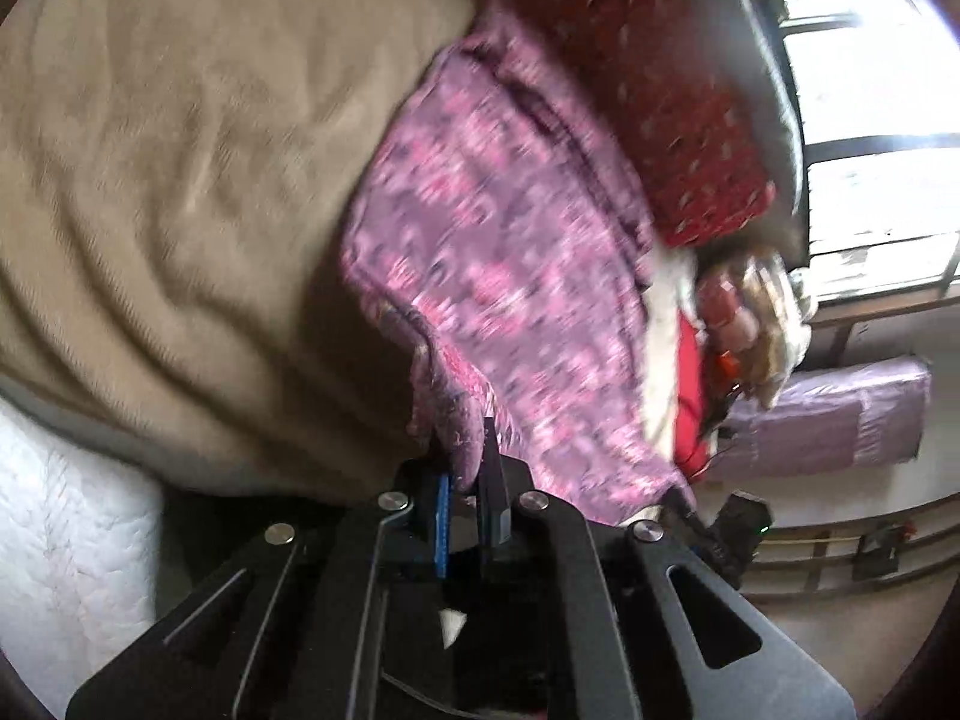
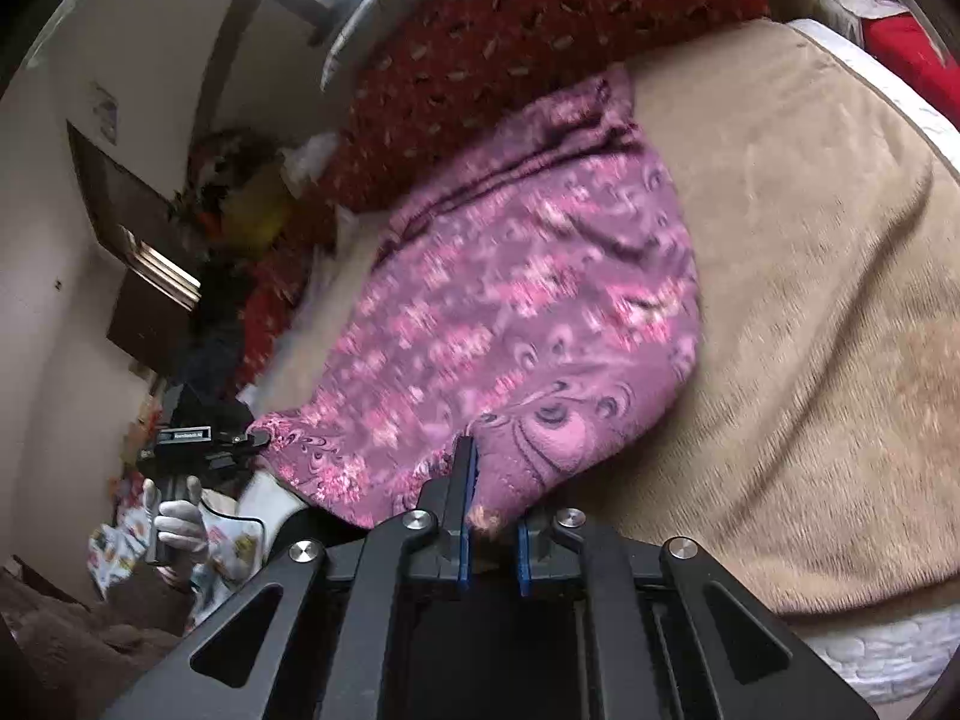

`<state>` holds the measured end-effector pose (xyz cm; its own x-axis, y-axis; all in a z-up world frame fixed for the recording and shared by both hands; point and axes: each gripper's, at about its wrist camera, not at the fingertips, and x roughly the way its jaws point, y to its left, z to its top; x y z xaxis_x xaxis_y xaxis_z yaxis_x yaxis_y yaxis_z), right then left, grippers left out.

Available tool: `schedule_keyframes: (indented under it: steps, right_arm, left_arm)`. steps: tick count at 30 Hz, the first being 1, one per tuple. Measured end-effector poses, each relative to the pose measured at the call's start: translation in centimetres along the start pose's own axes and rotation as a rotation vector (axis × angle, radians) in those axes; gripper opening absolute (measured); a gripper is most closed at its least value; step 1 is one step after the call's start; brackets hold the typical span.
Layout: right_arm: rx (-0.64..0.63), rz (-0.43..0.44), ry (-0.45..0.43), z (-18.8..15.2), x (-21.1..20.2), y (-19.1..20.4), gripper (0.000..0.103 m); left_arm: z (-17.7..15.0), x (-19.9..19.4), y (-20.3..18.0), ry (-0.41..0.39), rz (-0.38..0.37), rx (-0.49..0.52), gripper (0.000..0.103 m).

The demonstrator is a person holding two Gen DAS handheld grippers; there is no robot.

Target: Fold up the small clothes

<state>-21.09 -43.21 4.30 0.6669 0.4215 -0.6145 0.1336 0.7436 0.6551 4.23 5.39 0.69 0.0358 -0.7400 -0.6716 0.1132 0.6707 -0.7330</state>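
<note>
Lying on the blanket (image 2: 810,312), the cloth (image 2: 516,324) is pinched at its near edge by both closed grippers, left (image 1: 465,471) and right (image 2: 489,516); thin bites could slip if lifted unevenly.

No text can be read. In the right wrist view, at the left edge below the middle, the left gripper (image 2: 261,437) carries a small white label on its black body, but the print is too small and blurred to make out.
</note>
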Motion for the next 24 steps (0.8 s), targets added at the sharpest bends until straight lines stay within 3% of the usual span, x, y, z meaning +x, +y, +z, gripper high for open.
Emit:
schedule_keyframes:
  steps: [5, 13, 24]
  right_arm:
    - [0.031, 0.063, -0.047, 1.6, 0.0, 0.0, 0.01]
    - [0.044, 0.109, -0.106, 6.0, 0.9, -0.8, 0.01]
    - [0.076, 0.126, -0.187, 16.6, 5.8, -3.7, 0.009]
  left_arm:
    - [1.7, -0.3, -1.6, -0.056, -0.025, -0.011, 0.005]
    - [5.9, 0.8, -3.0, -0.128, -0.004, -0.043, 0.005]
    - [18.4, 4.6, -7.4, -0.236, 0.032, -0.069, 0.005]
